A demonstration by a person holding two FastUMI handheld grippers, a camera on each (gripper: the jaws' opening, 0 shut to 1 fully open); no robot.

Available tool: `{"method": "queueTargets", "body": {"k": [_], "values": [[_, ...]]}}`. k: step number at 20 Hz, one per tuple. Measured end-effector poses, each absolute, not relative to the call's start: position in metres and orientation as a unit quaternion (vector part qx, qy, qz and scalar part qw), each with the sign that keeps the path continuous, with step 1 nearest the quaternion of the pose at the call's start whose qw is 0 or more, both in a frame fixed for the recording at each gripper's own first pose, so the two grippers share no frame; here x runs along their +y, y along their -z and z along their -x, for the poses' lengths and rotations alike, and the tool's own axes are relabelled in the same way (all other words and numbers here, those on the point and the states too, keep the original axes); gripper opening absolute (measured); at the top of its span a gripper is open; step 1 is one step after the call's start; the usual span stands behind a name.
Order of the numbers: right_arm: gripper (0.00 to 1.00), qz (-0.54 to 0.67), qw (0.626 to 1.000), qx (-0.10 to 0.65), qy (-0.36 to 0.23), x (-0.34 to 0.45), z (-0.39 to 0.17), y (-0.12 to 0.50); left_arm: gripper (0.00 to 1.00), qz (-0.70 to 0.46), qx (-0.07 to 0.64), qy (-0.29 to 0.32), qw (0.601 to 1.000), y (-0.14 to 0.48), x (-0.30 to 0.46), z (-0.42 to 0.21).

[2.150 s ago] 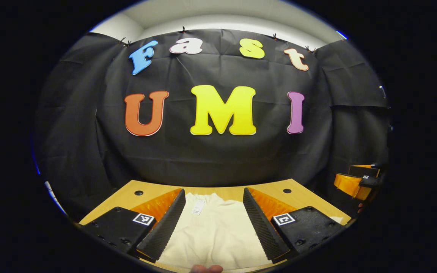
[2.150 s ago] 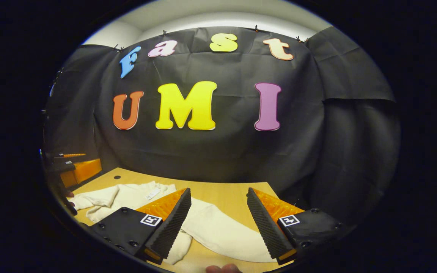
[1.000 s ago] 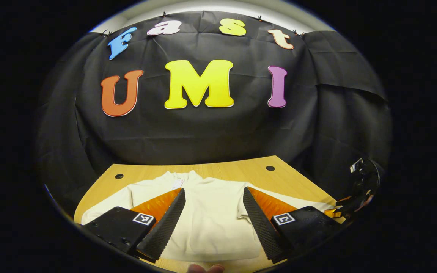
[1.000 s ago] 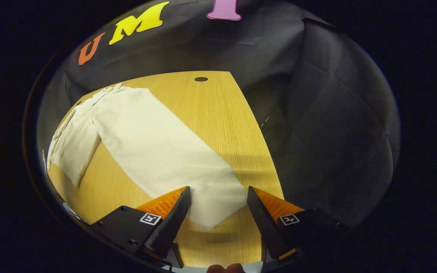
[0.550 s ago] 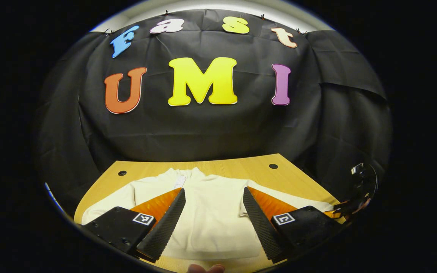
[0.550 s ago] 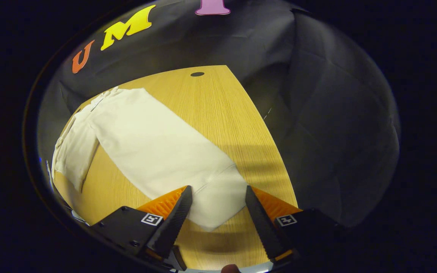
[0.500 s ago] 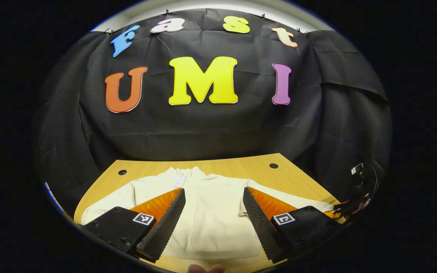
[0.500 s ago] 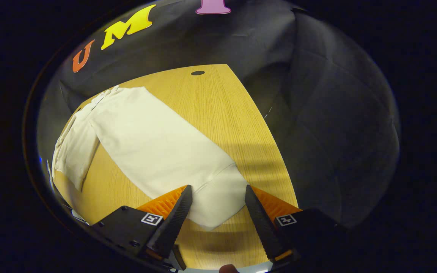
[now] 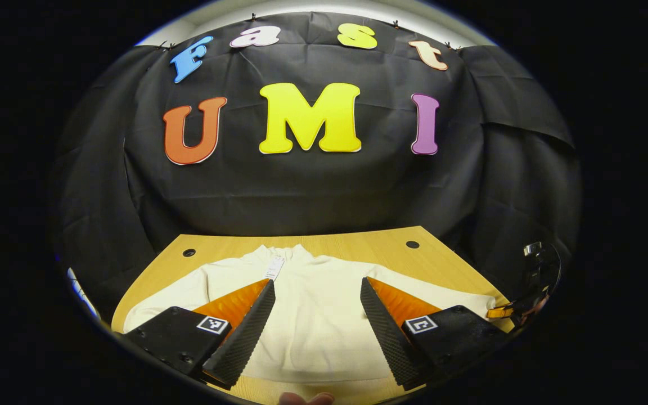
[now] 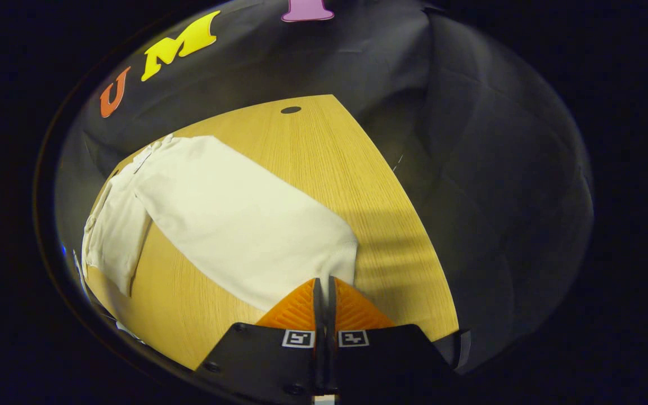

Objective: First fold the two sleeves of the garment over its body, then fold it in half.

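A cream long-sleeved garment [image 9: 313,320] lies flat on the wooden table [image 9: 358,244], collar and label [image 9: 273,268] toward the far wall. My left gripper [image 9: 316,282] hovers open over the garment's body, with nothing between its fingers. In the right gripper view one sleeve [image 10: 234,214] stretches out from the body [image 10: 116,230] toward the table's right side. My right gripper [image 10: 323,282] is shut on the cuff end of that sleeve, low by the tabletop. The right gripper [image 9: 529,305] also appears at the far right of the left gripper view.
The table [image 10: 324,146] has small round holes near its far corners [image 9: 412,244] [image 9: 189,252] [image 10: 291,109]. Black cloth walls stand close behind and to the right of the table. Bare wood lies beyond the sleeve toward the right edge.
My right gripper's fingers have come together on the sleeve cuff that lay between them. The left gripper has drifted slightly and stays open.
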State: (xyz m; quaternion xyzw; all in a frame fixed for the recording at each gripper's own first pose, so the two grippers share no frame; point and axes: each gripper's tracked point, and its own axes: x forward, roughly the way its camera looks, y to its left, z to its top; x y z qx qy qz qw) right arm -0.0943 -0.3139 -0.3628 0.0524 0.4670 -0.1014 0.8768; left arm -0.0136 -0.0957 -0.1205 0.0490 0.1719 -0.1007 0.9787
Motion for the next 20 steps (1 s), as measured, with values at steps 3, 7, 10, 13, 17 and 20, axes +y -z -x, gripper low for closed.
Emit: {"method": "queueTargets", "body": {"k": [3, 7, 10, 13, 17, 20], "values": [[0.01, -0.055, 0.882, 0.456, 0.107, -0.31, 0.09, 0.347, 0.98, -0.044, 0.172, 0.095, 0.98, 0.122, -0.087, 0.012], [0.0, -0.043, 0.902, 0.419, 0.096, -0.298, 0.076, 0.299, 0.98, -0.038, 0.169, 0.081, 0.982, 0.122, -0.07, 0.011], [0.01, -0.032, 0.918, 0.387, 0.075, -0.278, 0.056, 0.252, 0.98, -0.029, 0.168, 0.067, 0.983, 0.122, -0.053, 0.009], [0.01, -0.036, 0.93, 0.361, 0.055, -0.256, 0.034, 0.215, 0.98, -0.017, 0.168, 0.05, 0.984, 0.124, -0.035, 0.01], [0.01, -0.029, 0.941, 0.337, 0.029, -0.222, 0.011, 0.171, 0.98, -0.008, 0.161, 0.025, 0.987, 0.124, -0.006, 0.012], [0.01, -0.018, 0.948, 0.318, 0.003, -0.19, -0.011, 0.139, 0.98, -0.004, 0.157, 0.005, 0.988, 0.124, 0.018, 0.015]]}}
